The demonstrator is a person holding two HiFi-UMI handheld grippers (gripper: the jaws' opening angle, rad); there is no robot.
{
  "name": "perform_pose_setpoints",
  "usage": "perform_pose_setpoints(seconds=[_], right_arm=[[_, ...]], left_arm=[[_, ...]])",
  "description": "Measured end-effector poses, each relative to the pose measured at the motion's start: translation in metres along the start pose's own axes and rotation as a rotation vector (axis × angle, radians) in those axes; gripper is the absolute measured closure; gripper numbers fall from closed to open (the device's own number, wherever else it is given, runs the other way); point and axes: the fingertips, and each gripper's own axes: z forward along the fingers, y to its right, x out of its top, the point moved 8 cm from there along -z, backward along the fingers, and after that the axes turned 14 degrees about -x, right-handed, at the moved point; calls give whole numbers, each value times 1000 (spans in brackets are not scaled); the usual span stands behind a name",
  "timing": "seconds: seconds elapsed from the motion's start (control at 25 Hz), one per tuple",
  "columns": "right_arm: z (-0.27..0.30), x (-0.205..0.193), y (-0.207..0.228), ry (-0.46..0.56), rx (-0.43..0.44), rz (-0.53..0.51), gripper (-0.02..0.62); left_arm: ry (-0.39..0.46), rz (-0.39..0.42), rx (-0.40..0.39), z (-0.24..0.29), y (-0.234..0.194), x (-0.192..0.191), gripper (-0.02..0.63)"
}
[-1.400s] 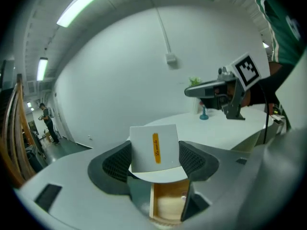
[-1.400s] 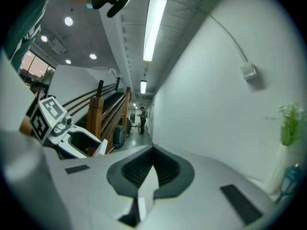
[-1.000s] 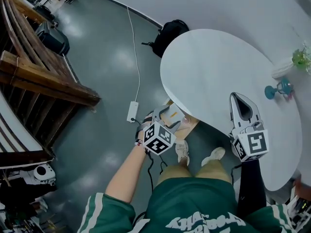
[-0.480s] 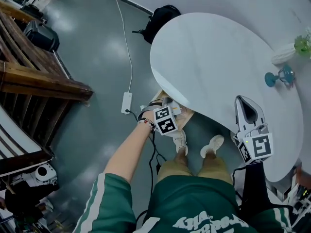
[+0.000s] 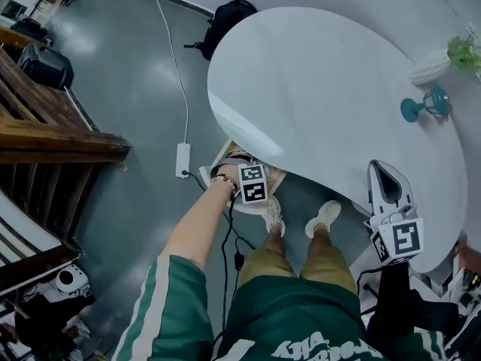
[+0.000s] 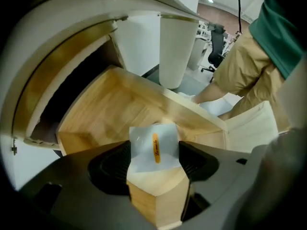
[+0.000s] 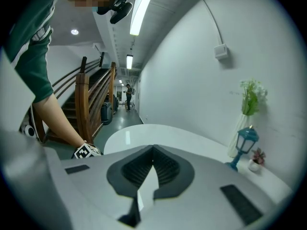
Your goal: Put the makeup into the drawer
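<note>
Down under the desk [image 5: 323,89] edge, clamped between the left tongs [image 6: 154,153]: white makeup sachet [image 6: 153,139] with an orange label, pinched by both side edges and hanging right over the near corner of the wooden drawer [image 6: 110,104]. Not in yet, just above the rim. Pointing steeply downward, probably for dropping straight in rather than sliding over the wall. Looks like a firm enough pinch, both pads flush on the sachet.

Drawer itself: pulled well out from below the desk, bare pale wood inside, nothing lying on the visible part of the bottom. Can't see the back end under the desk, too dark.

Right tongs [image 7: 152,150]: closed tip to tip, holding nothing, parked above the desk's near edge, well apart from the drawer. Guessing simply out of the way there, maybe ready for pushing the drawer shut afterwards.

Further out on the desk: teal lamp ornament [image 5: 413,110] and white vase [image 5: 430,68] with a green sprig by the wall, nowhere near the action. Down on the floor beside the drawer, white power strip [image 5: 183,160].
</note>
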Motion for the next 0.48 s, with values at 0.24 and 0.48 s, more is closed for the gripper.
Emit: perform_pose_setpoints(seconds=[0.24,0.48], right_arm=[[-7,-8,3,-29,-27,2,591],[-11,-10,6,-43,-32,-47,591]], left_arm=[[-25,53,-1,20,-2,-3,295],[-26,87,-31,40,-3,0,293]])
